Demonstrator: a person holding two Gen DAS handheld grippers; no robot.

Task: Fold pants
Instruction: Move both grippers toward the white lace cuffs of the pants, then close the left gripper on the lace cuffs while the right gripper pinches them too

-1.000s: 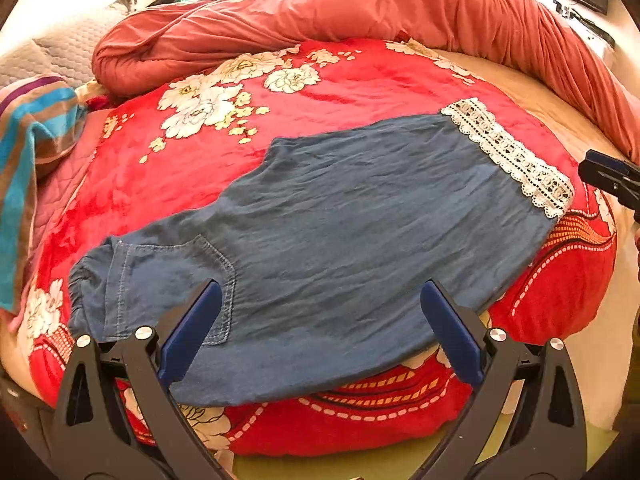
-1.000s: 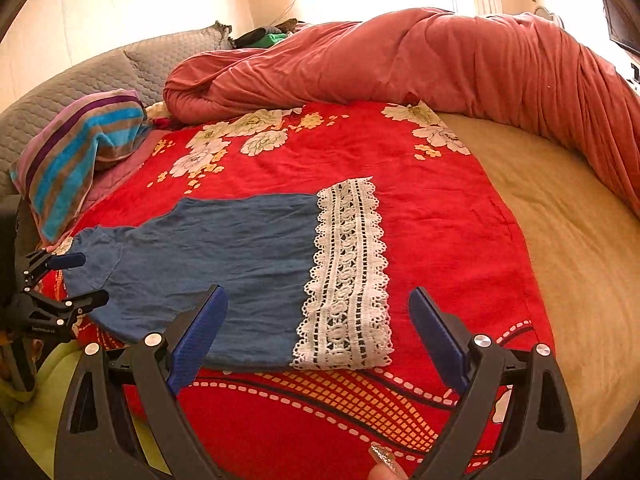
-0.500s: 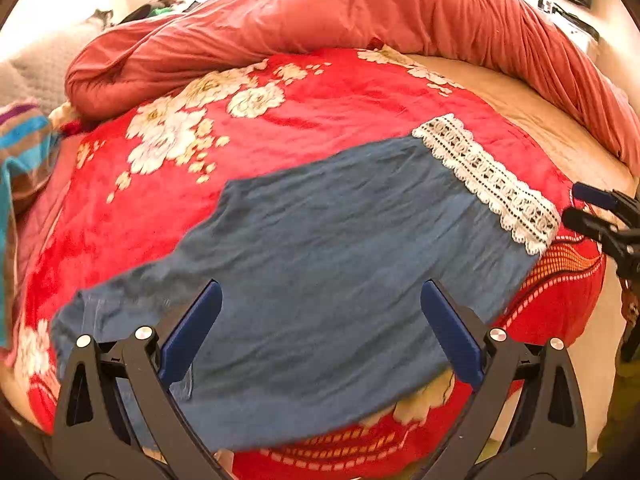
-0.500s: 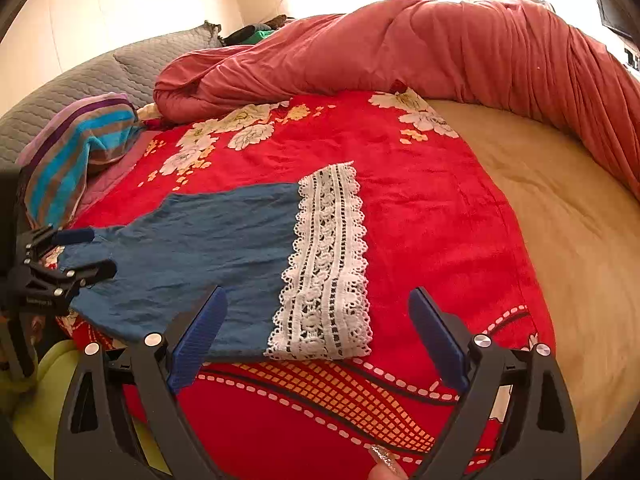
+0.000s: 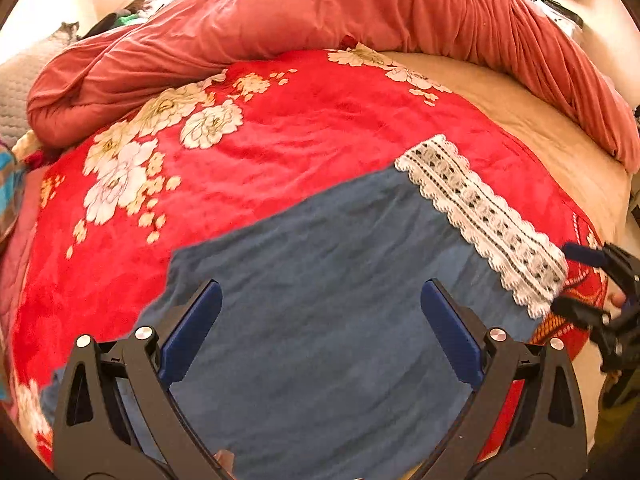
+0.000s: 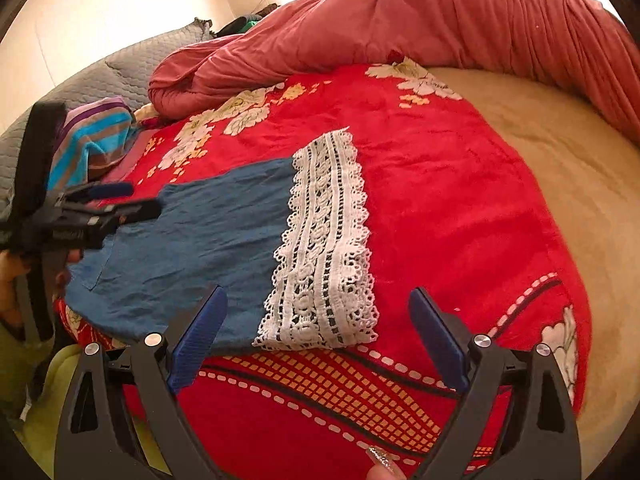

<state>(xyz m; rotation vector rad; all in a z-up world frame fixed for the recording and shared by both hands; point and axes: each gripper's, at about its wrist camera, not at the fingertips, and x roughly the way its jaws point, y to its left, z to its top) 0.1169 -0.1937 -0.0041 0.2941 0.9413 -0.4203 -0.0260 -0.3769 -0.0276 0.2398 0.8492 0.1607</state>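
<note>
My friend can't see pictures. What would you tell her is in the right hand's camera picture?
Blue pants with a white lace hem lie flat on a red flowered blanket. The open right gripper hovers at the lace end, and the left gripper is at the other end.

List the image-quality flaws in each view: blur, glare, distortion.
Left wrist view: fisheye bends the bed into a dome; the right gripper is motion-smeared; the lace hem is soft. Right wrist view: the window glare blows out the top edge; the left gripper is slightly blurred; the pants are sharp.
</note>
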